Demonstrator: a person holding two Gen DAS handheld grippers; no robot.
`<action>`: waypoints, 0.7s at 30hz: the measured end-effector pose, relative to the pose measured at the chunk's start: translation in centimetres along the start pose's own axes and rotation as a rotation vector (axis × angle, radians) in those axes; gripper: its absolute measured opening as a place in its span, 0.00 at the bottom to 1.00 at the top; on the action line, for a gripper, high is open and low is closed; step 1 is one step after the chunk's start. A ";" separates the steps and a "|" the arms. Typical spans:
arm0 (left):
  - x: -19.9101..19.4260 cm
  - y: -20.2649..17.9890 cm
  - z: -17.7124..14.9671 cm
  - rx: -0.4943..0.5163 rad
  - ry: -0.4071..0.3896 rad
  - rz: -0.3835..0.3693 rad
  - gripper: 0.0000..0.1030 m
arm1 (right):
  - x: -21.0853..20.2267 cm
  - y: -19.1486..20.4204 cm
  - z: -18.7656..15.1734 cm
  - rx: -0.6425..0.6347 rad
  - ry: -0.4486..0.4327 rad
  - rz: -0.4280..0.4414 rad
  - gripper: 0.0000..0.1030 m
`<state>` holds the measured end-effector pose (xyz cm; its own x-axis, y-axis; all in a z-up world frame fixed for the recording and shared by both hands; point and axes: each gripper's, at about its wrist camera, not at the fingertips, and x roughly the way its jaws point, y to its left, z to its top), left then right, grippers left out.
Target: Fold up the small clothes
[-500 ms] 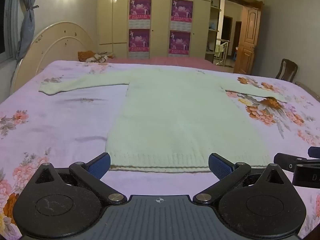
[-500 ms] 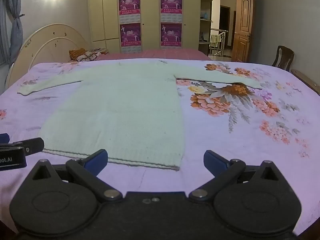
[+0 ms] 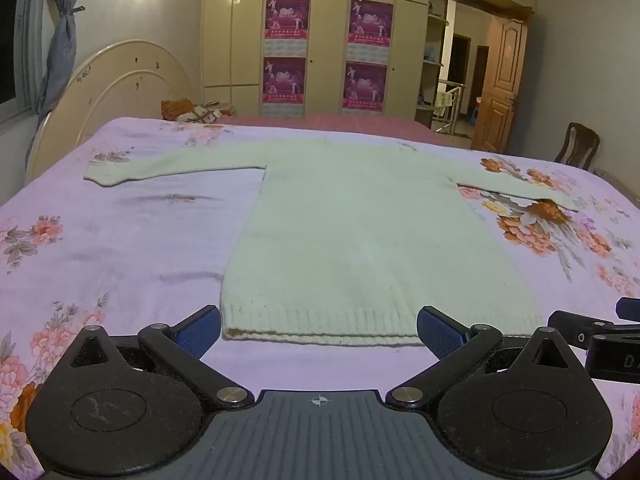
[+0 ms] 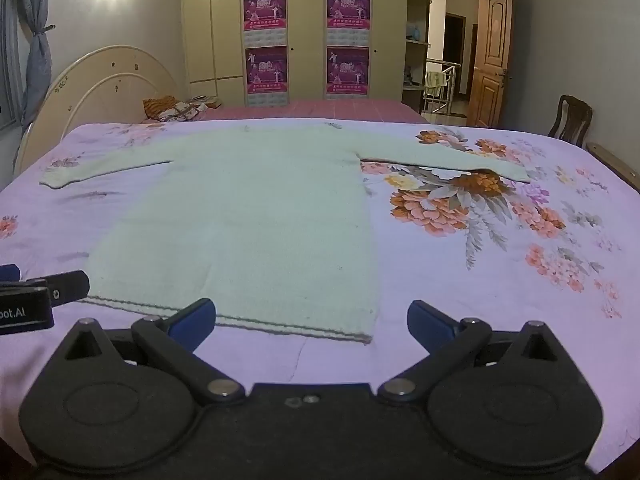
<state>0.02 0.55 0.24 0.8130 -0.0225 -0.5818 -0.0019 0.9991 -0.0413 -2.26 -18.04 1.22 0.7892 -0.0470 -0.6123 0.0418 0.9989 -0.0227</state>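
Sweater (image 3: 360,240), pale green, lies flat with sleeves spread on the floral bedsheet (image 3: 100,248), hem nearest both tongs. Left gripper (image 3: 319,330) and right gripper (image 4: 311,322) hover spread wide, holding nothing. Partial lettering "oot.AI" shows on the neighbouring tool; the wardrobe posters' (image 4: 266,8) writing is unreadable.

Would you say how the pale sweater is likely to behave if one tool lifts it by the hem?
The sweater will probably drape and sag, since it is knit and lies limp and flat on the bedspread. The spread sleeves would likely trail. The ribbed hem looks thick enough to pinch, and the knit seems unlikely to slip.
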 end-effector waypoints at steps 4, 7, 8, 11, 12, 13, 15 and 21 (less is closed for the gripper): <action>0.0 0.0 -0.1 0.001 0.003 -0.002 1.00 | 0.1 0.1 0.0 -0.002 -0.001 0.002 0.99; -0.1 0.1 0.0 0.003 0.004 -0.004 1.00 | 0.0 0.1 0.0 0.003 -0.005 0.002 0.99; -0.2 0.1 -0.1 0.003 0.004 -0.005 1.00 | 0.0 0.1 0.0 0.003 -0.005 0.001 0.99; -0.3 0.0 -0.2 0.003 -0.003 -0.006 1.00 | -0.1 0.2 0.0 0.003 -0.005 0.000 0.99; -0.3 0.0 -0.2 0.003 -0.003 -0.008 1.00 | -0.1 0.2 0.0 0.002 -0.005 0.000 0.99; -0.4 0.0 -0.3 0.002 -0.005 -0.008 1.00 | -0.1 0.2 0.0 0.001 -0.005 -0.001 0.99; -0.4 0.1 -0.3 0.004 -0.002 -0.011 1.00 | -0.2 0.1 0.0 0.002 -0.006 -0.005 0.99; -0.7 0.0 -0.2 0.012 -0.005 -0.015 1.00 | -0.6 0.0 0.0 0.006 -0.009 -0.013 0.99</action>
<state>-0.63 0.60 0.48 0.8157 -0.0371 -0.5773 0.0171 0.9991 -0.0401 -2.71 -17.96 1.57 0.7940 -0.0603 -0.6050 0.0562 0.9981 -0.0258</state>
